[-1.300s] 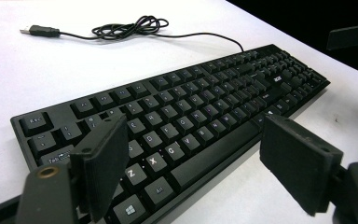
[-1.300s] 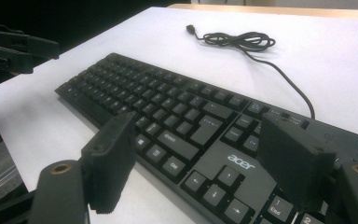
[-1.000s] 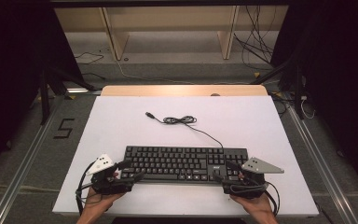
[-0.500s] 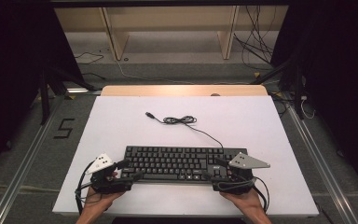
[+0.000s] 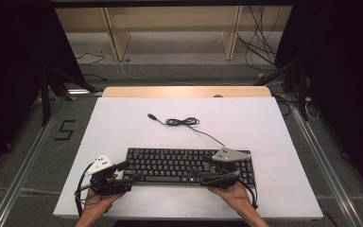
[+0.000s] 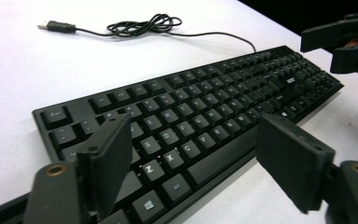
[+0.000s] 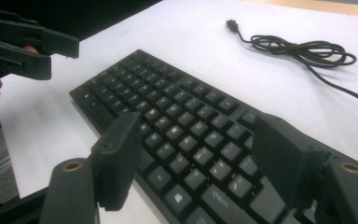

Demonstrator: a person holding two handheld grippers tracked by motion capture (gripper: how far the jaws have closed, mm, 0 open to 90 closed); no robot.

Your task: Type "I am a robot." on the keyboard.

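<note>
- one black keyboard (image 5: 189, 164) lies flat near our edge of the white table (image 5: 274, 123), long side toward us. we judge it sits this close so both hands can reach an end.
- its cable (image 5: 184, 122) runs from the back edge up the table into a loose coil, the usb plug (image 6: 56, 25) lying free and plugged into nothing, so nothing tethers the board.
- left gripper (image 5: 128, 171) sits at the keyboard's left end. in the left gripper view its jaws stand wide, one over the keys and one off the front edge. they have just been closing a little, yet the pads press on nothing.
- right gripper (image 5: 204, 168) is over the right part of the board, inboard of the number pad. its jaws straddle the front edge too, wide apart, having just been narrowing slightly, and nothing is gripped.
- we read the mirrored placement as a setup for pinching the front edge at two spots, so the long board would lift level and not swing.
- both hands come in from the bottom of the high view, wrists low to the table.
</note>
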